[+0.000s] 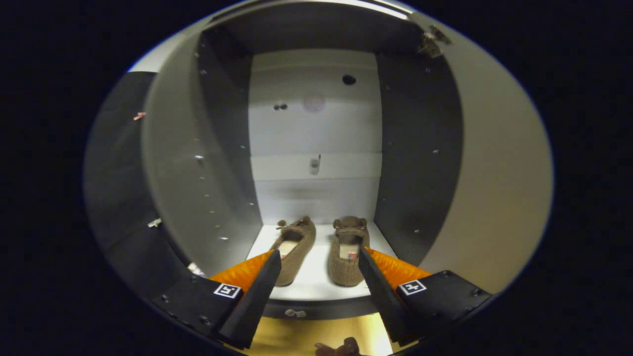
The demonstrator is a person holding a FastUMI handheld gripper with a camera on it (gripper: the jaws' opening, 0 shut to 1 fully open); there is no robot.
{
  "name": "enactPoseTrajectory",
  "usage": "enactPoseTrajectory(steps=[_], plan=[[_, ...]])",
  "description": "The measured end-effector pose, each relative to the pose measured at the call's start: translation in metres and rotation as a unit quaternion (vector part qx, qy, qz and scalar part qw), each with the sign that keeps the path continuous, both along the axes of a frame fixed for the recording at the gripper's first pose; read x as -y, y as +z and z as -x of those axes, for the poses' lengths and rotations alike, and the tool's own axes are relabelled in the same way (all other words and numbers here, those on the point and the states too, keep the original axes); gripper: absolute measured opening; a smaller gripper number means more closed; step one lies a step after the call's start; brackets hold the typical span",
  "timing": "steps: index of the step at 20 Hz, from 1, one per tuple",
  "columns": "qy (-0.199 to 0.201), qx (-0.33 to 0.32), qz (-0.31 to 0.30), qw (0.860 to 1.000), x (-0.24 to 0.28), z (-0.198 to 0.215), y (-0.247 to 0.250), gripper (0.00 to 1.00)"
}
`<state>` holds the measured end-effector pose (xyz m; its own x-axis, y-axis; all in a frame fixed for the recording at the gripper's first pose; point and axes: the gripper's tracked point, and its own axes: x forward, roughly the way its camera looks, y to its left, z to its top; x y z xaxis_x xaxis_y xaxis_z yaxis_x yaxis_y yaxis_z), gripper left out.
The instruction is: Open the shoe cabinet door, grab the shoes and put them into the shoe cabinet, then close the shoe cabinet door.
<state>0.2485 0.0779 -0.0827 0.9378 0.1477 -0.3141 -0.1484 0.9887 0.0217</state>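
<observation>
Hand-held gripper (319, 257): fingers spread, empty | shoes (321, 249) at 12 o'clock inside cabinet (316, 291) | risk: door (494, 173), 3 o'clock, clips heels.

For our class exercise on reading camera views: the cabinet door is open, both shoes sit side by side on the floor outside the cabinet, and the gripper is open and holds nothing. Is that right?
One detail is wrong. In the gripper view both shoes sit side by side inside the cabinet, on its bottom shelf. The door is open, and the gripper is open and holds nothing.
</observation>
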Motion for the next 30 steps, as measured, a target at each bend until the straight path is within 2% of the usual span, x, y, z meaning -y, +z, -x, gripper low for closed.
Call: enactPoseTrajectory(steps=[3, 10, 15, 17, 20, 24, 27, 30], plan=[[0.019, 0.022, -0.026, 0.999, 0.007, 0.071, 0.029, 0.99], [0.053, 0.034, -0.048, 0.997, 0.048, 0.219, 0.061, 0.99], [0.045, 0.055, -0.042, 0.997, 0.109, 0.284, 0.073, 0.99], [0.023, 0.065, -0.032, 0.997, 0.148, 0.298, 0.074, 0.99], [-0.033, 0.08, -0.03, 0.996, 0.215, 0.32, 0.085, 0.99], [-0.091, 0.099, -0.028, 0.991, 0.284, 0.314, 0.089, 0.98], [-0.091, 0.096, -0.029, 0.991, 0.308, 0.294, 0.09, 0.98], [-0.071, 0.094, -0.034, 0.992, 0.312, 0.27, 0.086, 0.98]])
